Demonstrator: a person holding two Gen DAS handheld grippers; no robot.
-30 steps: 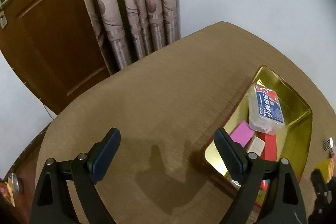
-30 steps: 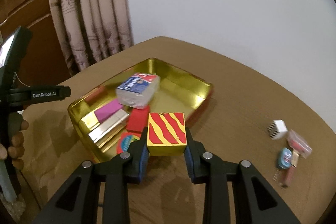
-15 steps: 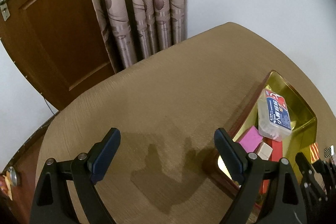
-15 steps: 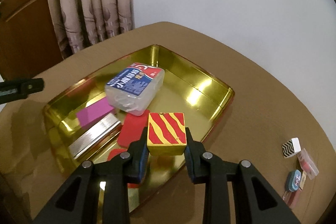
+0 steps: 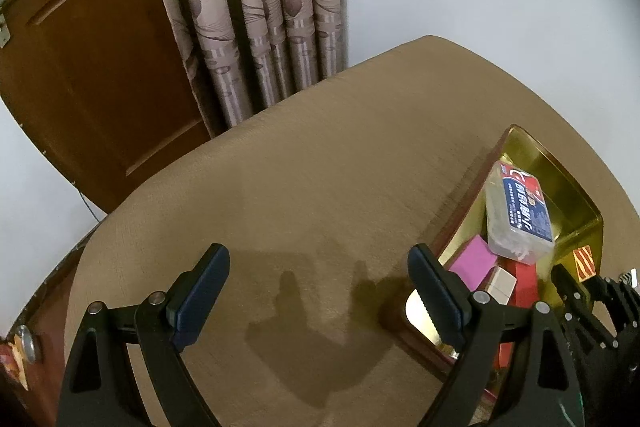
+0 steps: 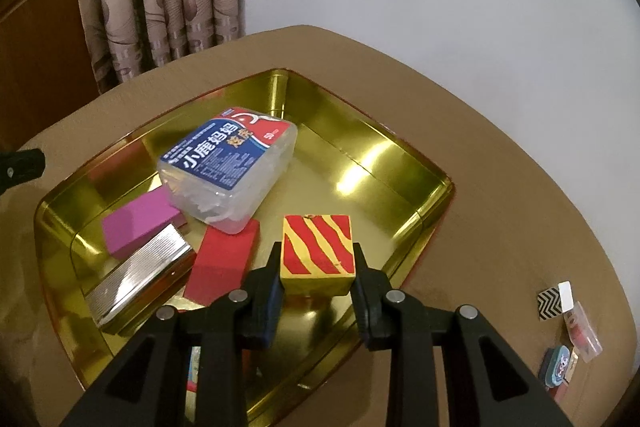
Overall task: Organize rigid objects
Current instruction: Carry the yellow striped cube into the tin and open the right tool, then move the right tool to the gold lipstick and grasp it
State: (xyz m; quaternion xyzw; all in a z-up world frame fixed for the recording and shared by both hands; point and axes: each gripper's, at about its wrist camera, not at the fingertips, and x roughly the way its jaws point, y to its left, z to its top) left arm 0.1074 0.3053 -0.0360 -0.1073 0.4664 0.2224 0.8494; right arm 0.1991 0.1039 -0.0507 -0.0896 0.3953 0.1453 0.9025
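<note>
Progress: our right gripper (image 6: 317, 269), pinching the red-and-yellow striped wooden cube (image 6: 317, 253), has carried it from before the rim to over the shiny gold metal tray (image 6: 424, 183). Bare tray floor lies beyond the fingertips, so release looks close. Our left gripper (image 5: 319, 297) hangs spread and empty.

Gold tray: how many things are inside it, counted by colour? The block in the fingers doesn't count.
Red block: 1
Pink block: 1
Silver case: 1
Clear box with blue label: 1
Total: 4, plus something partly hidden behind the fingers.
</note>
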